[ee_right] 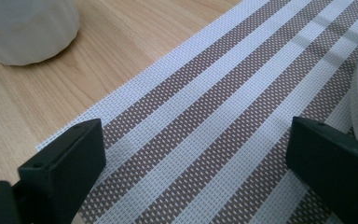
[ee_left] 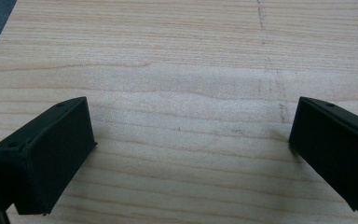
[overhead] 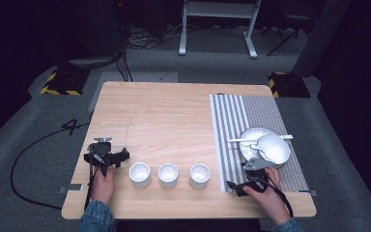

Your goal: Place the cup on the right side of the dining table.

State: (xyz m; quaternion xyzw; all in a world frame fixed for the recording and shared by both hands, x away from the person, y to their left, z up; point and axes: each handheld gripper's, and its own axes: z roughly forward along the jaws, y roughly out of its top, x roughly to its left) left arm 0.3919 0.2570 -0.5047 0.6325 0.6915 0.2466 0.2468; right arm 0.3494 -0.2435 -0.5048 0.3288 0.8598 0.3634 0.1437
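You rest both grippers, left (overhead: 107,157) and right (overhead: 251,178), with fingers spread wide and empty, so nothing looks started: three cups (overhead: 168,175) stand in a row on the surface (overhead: 164,116), the bowl (overhead: 273,148) on the striped mat (overhead: 232,121).

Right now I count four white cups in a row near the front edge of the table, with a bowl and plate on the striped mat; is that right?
Not quite: the high view shows three white cups, not four. The bowl and plate do sit on the striped mat.
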